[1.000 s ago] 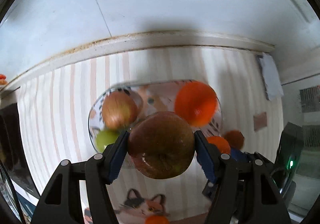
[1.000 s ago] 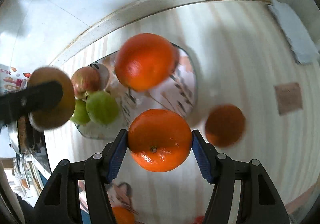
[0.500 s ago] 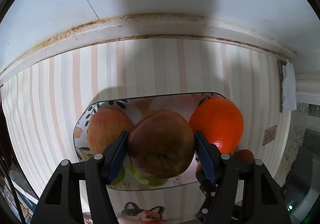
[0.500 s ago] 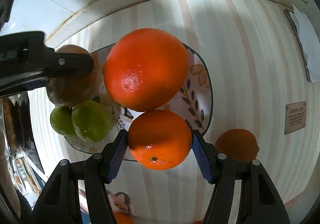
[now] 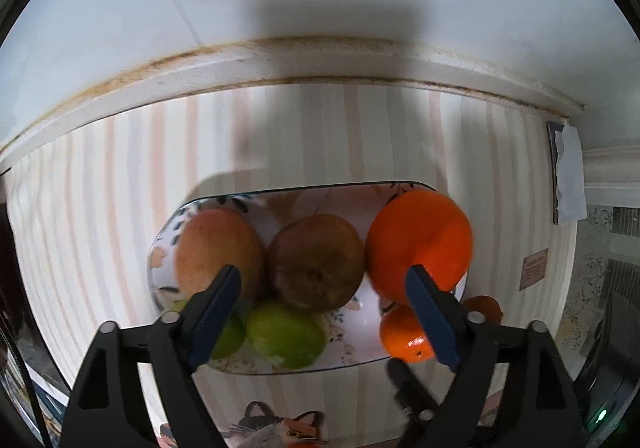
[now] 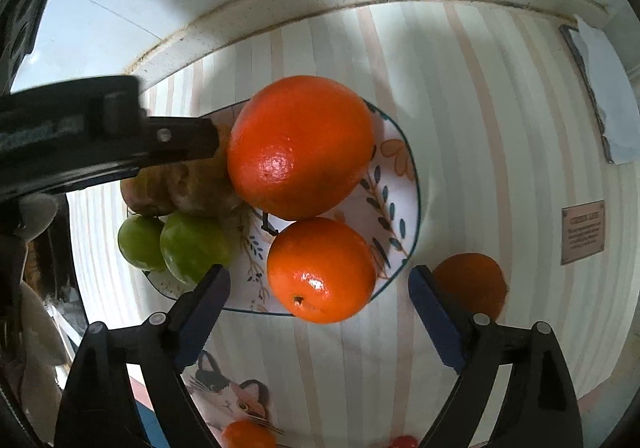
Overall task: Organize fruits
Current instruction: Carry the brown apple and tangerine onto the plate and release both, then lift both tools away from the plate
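A flowered oval plate (image 5: 280, 196) (image 6: 400, 176) holds a reddish apple (image 5: 218, 252), a brown apple (image 5: 316, 260) (image 6: 200, 184), a big orange (image 5: 418, 240) (image 6: 300, 146), two green fruits (image 5: 284, 332) (image 6: 196, 248) and a small orange (image 5: 404, 332) (image 6: 322, 268). My left gripper (image 5: 323, 272) points straight down over the brown apple. Its jaws are opening, and both pads stand clear of the apple between them. My right gripper (image 6: 319, 272) hangs over the small orange at the plate's near rim. Its jaws are opening too, pads apart from the orange.
Another orange (image 6: 470, 284) (image 5: 484, 308) lies on the striped tablecloth (image 6: 480, 108), right of the plate. A white ledge (image 5: 320, 64) and wall close the far side. In the right wrist view the left gripper's arm (image 6: 100, 136) crosses the plate's left end. A small orange (image 6: 248, 434) lies near the cat print.
Both grippers came down over the plate with their fruit, then their jaws spread. The brown apple and the small orange now rest on the plate, let go.
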Available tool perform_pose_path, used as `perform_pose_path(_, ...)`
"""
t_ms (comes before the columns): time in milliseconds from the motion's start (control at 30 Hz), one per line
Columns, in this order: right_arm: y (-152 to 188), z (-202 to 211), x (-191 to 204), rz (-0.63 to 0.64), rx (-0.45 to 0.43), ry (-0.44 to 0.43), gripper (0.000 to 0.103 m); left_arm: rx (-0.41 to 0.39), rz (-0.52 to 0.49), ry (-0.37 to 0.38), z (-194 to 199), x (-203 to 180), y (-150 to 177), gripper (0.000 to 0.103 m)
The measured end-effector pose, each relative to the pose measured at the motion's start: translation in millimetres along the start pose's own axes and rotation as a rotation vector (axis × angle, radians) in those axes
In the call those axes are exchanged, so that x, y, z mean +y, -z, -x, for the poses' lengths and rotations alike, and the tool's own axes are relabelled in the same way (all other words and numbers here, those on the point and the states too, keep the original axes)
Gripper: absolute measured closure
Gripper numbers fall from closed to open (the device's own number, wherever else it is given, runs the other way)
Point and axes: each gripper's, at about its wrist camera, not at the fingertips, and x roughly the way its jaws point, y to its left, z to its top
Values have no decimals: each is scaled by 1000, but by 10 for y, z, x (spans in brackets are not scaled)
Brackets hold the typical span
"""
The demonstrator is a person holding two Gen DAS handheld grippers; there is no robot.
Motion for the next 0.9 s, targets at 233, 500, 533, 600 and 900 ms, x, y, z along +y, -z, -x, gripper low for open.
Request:
perform_pose_path(233, 92, 234, 22, 48, -42, 59, 10, -101, 23, -69, 297, 199, 360, 18)
perform_pose_path(500, 415, 586, 98, 102, -124, 88, 10, -228, 49, -101, 645, 403, 1056, 18)
perform_pose_path(533, 467, 636, 123, 108, -143, 90, 10, -244, 50, -106, 681, 404, 1131, 18)
perform_pose_path(600, 593, 742, 168, 112, -173, 86, 10, -275, 45, -115, 752, 391, 1300, 18)
perform_pose_path(900, 1112, 1240, 323, 148, -291, 94, 10, -372, 39, -123, 1062, 401, 1981, 18)
